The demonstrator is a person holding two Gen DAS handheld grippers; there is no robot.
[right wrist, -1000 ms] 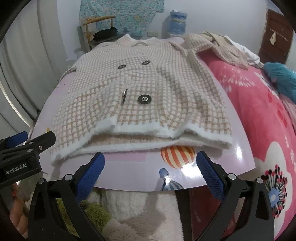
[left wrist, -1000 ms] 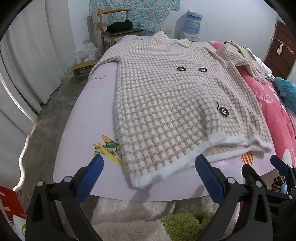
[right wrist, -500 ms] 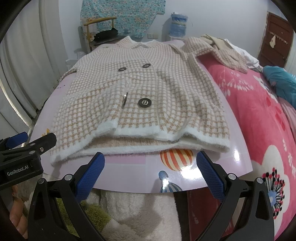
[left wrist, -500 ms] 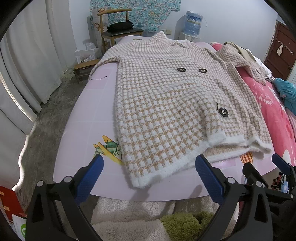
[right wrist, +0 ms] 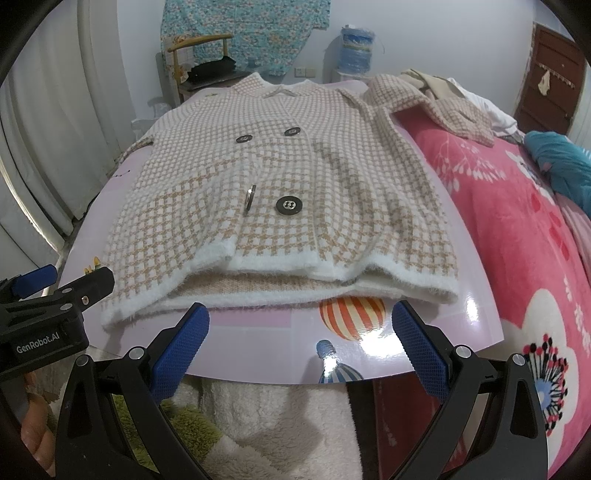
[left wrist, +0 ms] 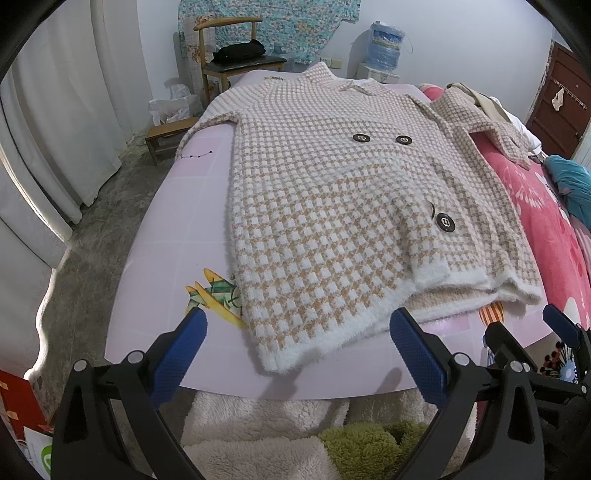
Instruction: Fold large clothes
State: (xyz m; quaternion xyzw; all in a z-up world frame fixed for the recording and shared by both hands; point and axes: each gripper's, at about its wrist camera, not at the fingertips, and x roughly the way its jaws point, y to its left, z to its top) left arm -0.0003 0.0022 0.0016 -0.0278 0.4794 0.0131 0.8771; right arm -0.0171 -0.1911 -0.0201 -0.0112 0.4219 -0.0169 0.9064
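Bedroom with pale blue walls, white curtains [left wrist: 55, 122] on the left, a brown door [left wrist: 557, 103] on the right. Grey floor [left wrist: 92, 236] beside the bed. At the back: one wooden chair [left wrist: 229, 70] with a black bundle on its seat, one blue flowered cloth [left wrist: 273, 26] on the wall, one water bottle [left wrist: 386, 44]. One low wooden stool [left wrist: 166, 134] next to the bed.

On the bed: one shiny pink sheet [left wrist: 177, 229] with cartoon pictures, and one bright pink flowered blanket [right wrist: 517, 229] to the right. One teal cloth [right wrist: 561, 162] far right.

One big checked coat [left wrist: 332, 206], tan and white with a fluffy white hem, spread flat on the pink sheet, collar away, hem close to the grippers. Four dark buttons: two up high, two lower down, one of those tipped on its edge. One sleeve lying out over the pink blanket.

Two grippers. Left gripper [left wrist: 299, 350]: blue pads wide apart, holding nothing, just short of the hem. Right gripper [right wrist: 301, 343]: also wide apart, holding nothing, just short of the hem.
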